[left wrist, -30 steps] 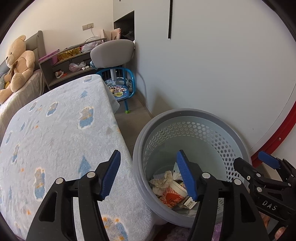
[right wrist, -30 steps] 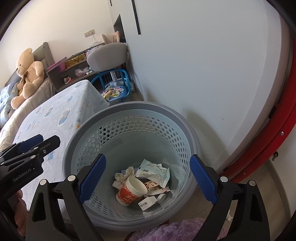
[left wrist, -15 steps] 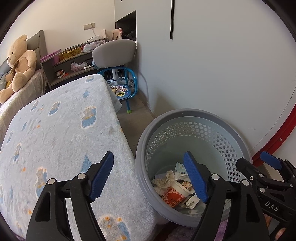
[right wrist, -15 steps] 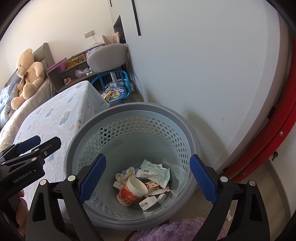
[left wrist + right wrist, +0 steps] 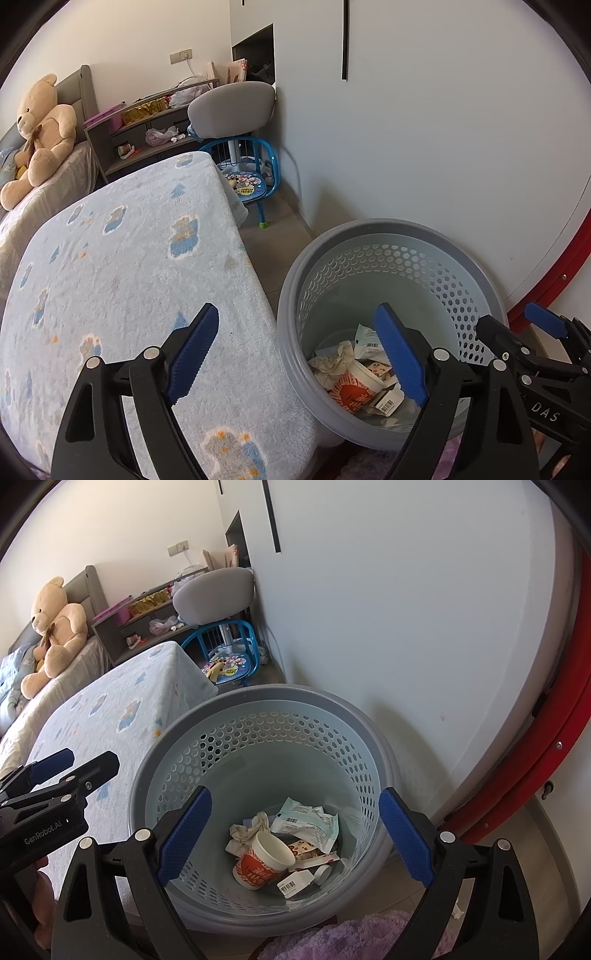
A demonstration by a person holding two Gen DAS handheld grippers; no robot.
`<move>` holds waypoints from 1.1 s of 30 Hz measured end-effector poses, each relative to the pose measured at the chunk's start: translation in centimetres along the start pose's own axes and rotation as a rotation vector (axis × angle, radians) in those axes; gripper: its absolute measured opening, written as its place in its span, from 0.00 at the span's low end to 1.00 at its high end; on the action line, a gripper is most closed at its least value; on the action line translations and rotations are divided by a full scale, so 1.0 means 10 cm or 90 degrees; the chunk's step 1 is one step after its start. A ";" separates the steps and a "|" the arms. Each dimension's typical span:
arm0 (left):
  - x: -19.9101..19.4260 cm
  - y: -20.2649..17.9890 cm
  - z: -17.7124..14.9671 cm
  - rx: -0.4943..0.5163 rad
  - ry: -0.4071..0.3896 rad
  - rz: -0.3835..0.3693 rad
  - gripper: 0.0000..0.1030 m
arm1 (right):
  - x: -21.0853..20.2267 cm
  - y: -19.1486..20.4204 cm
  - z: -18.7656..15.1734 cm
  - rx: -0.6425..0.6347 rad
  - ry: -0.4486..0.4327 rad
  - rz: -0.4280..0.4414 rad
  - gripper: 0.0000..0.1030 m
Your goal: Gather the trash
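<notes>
A grey perforated basket (image 5: 258,701) (image 5: 399,227) stands on the floor against the white wall, beside the bed. Trash lies at its bottom: a red-and-white paper cup (image 5: 264,862) (image 5: 352,389), crumpled tissue (image 5: 245,829), a pale wrapper (image 5: 306,821) and a small barcoded box (image 5: 295,882). My left gripper (image 5: 297,350) hovers over the basket's left rim and the bed edge, its jaws opening with nothing between them. My right gripper (image 5: 295,834) hangs open above the basket, nothing in its jaws.
A bed with a pale blue patterned blanket (image 5: 122,266) lies left of the basket. A teddy bear (image 5: 38,129) sits at its head. A small blue chair (image 5: 247,173), a grey seat back and shelves stand behind. A red hoop (image 5: 546,746) leans on the wall; a purple rug (image 5: 365,938) lies below.
The left gripper's jaws have spread wider apart over the basket rim. The right gripper and the trash in the basket have not moved.
</notes>
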State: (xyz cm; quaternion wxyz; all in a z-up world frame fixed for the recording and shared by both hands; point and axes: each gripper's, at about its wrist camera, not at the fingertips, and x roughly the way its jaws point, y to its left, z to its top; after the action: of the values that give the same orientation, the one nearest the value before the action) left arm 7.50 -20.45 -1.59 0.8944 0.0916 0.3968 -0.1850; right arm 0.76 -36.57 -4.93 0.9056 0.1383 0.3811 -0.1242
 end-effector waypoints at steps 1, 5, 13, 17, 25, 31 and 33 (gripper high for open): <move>0.00 0.00 0.00 0.000 0.000 0.000 0.80 | -0.01 -0.01 0.00 0.000 -0.001 -0.001 0.88; 0.01 0.00 0.00 -0.001 0.005 0.000 0.80 | -0.01 -0.01 0.00 0.000 -0.001 -0.003 0.88; 0.03 0.00 -0.01 0.001 0.007 0.008 0.80 | 0.00 -0.01 0.00 0.000 0.002 -0.005 0.88; 0.04 0.00 -0.01 0.000 0.006 0.015 0.80 | 0.00 0.00 0.01 -0.004 0.003 -0.007 0.88; 0.05 0.01 -0.01 -0.003 0.010 0.021 0.80 | -0.01 0.02 0.00 -0.001 0.001 -0.006 0.88; 0.06 -0.02 0.00 0.008 0.011 0.022 0.80 | -0.01 0.02 0.00 0.001 0.000 -0.005 0.88; 0.06 -0.03 -0.01 0.012 0.011 0.021 0.80 | -0.01 0.02 0.00 0.001 0.000 -0.005 0.88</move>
State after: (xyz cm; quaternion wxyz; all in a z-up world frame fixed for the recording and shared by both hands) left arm 7.66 -20.90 -2.08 0.8929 0.1080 0.4015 -0.1728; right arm 0.75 -36.33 -4.82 0.9049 0.1375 0.3817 -0.1283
